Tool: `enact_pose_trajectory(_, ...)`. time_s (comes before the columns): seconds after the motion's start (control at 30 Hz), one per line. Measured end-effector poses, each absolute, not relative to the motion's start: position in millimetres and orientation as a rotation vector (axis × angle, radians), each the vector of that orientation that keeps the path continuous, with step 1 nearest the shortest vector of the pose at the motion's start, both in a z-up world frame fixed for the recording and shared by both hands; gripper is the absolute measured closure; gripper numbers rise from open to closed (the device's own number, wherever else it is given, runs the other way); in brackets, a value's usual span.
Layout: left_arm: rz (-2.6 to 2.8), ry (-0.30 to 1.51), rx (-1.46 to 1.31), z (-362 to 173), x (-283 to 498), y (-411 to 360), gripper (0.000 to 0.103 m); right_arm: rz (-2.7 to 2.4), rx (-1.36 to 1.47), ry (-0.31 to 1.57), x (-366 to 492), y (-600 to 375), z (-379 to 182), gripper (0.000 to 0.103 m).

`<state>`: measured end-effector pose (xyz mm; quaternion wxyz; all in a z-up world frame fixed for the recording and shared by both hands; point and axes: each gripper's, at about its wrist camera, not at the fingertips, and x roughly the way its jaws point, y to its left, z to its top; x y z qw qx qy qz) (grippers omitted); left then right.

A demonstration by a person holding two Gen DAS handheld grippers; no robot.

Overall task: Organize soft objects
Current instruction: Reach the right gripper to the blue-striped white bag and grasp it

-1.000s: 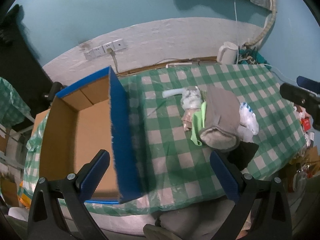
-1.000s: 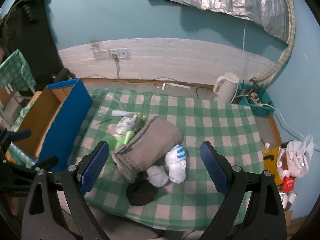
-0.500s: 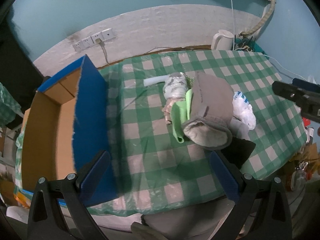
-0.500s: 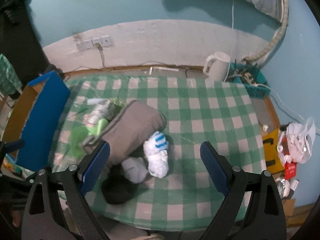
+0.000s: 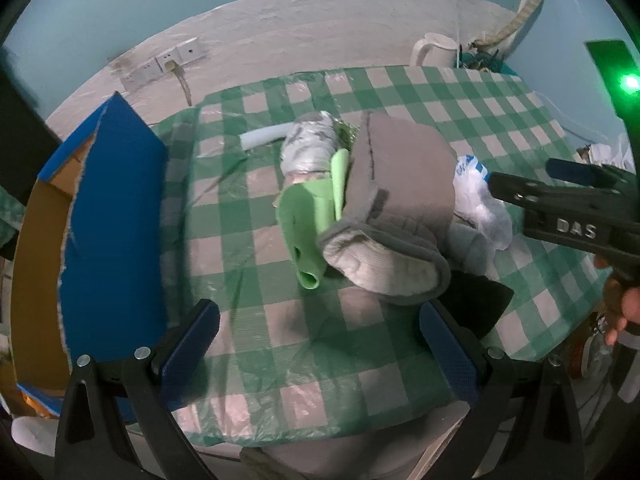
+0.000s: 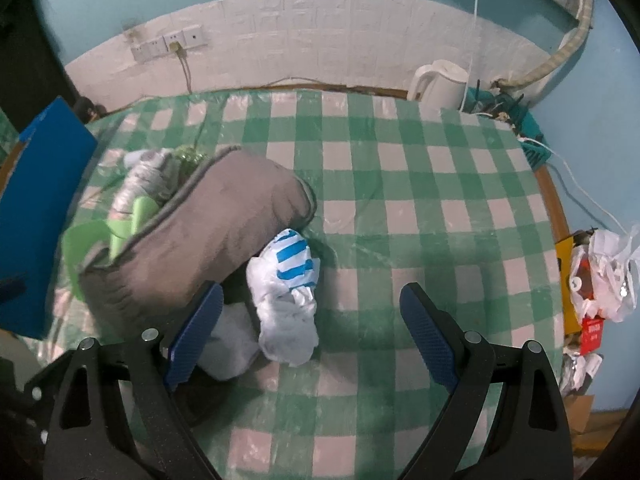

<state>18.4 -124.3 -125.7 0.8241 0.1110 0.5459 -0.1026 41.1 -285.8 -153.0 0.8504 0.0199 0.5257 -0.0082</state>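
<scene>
Both the left gripper [image 5: 318,346] and the right gripper [image 6: 310,334] hover empty with jaws spread wide above the heaped soft items, led by a grey padded fabric bundle [image 5: 394,204], near the blue-sided cardboard box [image 5: 108,236], presumably their destination.

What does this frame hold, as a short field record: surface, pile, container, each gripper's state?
surface: table with green checked cloth
pile: grey padded item, green foam piece, white bag with blue stripes, black cloth, bunched together
container: blue cardboard box, at the table's left end, open
left gripper: open, holding nothing
right gripper: open, holding nothing, white bag between its fingers
background: white kettle by the wall
</scene>
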Motion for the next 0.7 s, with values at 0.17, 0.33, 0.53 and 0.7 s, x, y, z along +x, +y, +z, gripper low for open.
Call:
enact_pose_trajectory(0.17,-0.228,1.173,0.252,-137,20,-131,0.002,-0.002,0.026,1.131,52,-282,-173,0.018)
enact_pose_trajectory(0.33,-0.224,1.192,0.236,-147,28,-131,0.002,0.012,0.011,1.169,55,-278,-191,0.021)
enact_pose_trajectory(0.53,-0.211,1.199,0.225,-153,38,-133,0.002,0.033,0.024,1.183,58,-271,-198,0.03)
enact_pose_trajectory(0.7,-0.203,1.214,0.228,-160,44,-137,0.002,0.06,0.016,1.212,65,-267,-204,0.052)
